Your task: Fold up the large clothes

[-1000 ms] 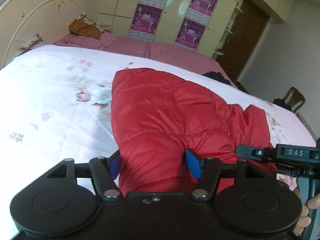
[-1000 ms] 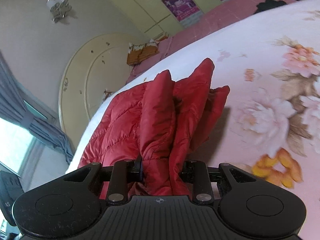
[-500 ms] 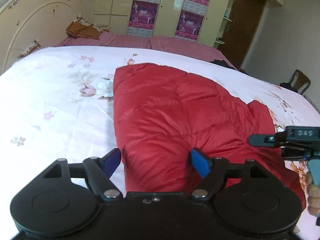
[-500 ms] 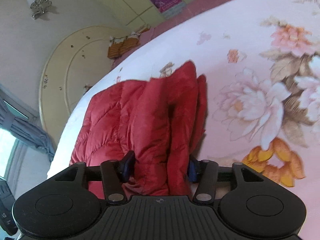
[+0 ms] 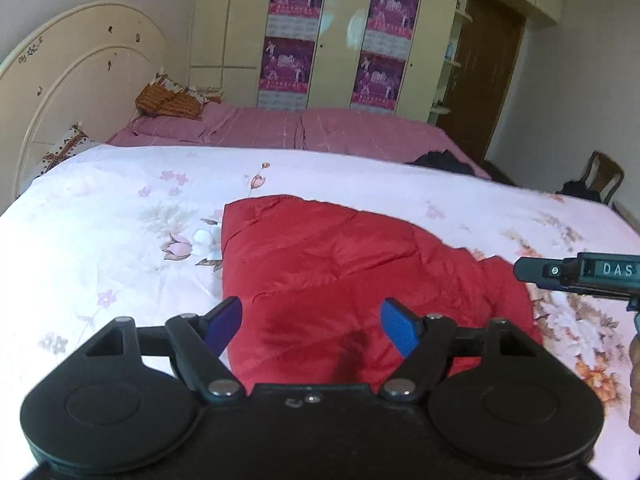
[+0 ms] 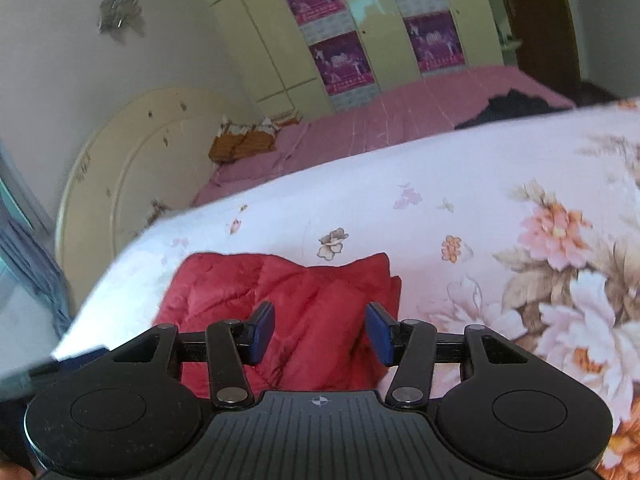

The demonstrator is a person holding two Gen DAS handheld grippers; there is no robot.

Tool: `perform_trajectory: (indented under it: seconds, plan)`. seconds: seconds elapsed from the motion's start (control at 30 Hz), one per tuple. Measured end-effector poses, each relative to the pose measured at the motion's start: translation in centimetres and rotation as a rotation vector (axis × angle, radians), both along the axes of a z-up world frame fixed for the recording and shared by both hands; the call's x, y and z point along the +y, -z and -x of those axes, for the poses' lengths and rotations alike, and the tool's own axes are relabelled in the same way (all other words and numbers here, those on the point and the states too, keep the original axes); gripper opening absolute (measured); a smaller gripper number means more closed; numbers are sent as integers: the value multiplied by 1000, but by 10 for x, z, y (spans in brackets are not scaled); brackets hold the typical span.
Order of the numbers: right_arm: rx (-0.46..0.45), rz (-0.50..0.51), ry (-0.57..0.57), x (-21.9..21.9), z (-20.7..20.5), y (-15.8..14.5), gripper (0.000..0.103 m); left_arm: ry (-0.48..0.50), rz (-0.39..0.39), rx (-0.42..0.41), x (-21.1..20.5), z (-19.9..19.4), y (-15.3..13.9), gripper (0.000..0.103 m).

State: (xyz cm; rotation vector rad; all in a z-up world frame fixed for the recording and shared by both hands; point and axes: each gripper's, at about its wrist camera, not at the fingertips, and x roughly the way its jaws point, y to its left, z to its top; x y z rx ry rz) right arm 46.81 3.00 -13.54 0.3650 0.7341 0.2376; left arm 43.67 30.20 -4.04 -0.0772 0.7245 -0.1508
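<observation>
A red padded jacket [image 5: 352, 280] is seen lying folded on the flowered bedspread [image 5: 120, 220] of the bed, near its front edge. The left gripper [image 5: 312, 330] is held just above the jacket's near edge; its jaws are closing from a wide spread, with jacket fabric seen between them but not pressed by either blue pad. The right gripper [image 6: 320, 332] is held over the jacket's other end, where thick folds are stacked, and its jaws are parted with nothing clamped. The jacket is therefore held by neither gripper. Several risks can be judged from this. The puffy filling may spring back, so that the stacked layers at the right end could slide apart and the fold be lost. If the left jaws are shut over the top layer only, the fold could be dragged open when the fabric is lifted. The slick shell may also slip from the pads. A second pinch taken too near the bed's edge could pull the bundle off it.
</observation>
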Motion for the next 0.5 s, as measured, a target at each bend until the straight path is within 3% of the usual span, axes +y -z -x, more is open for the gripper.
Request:
perform_trajectory:
  seconds: [0.03,0.1,0.13,0.23,0.37,0.5]
  plan:
    - [-1,17,-8,7,-1,1,50,-3,-5,16,-1,-5,4,72]
    - [5,61,-42,22,-5,8,28,-7,-2,59,-1,-15,18,70]
    - [15,97,-57,30,-7,13,26,-11,-1,76,0,-18,26,70]
    - [51,182,-60,44,-16,38,26,-2,-27,72,-3,-17,38,71]
    - [109,191,-38,45,-23,66,25,4,-32,90,-3,-20,47,71]
    - [85,242,-26,54,-14,74,25,8,-40,95,-3,-21,48,71]
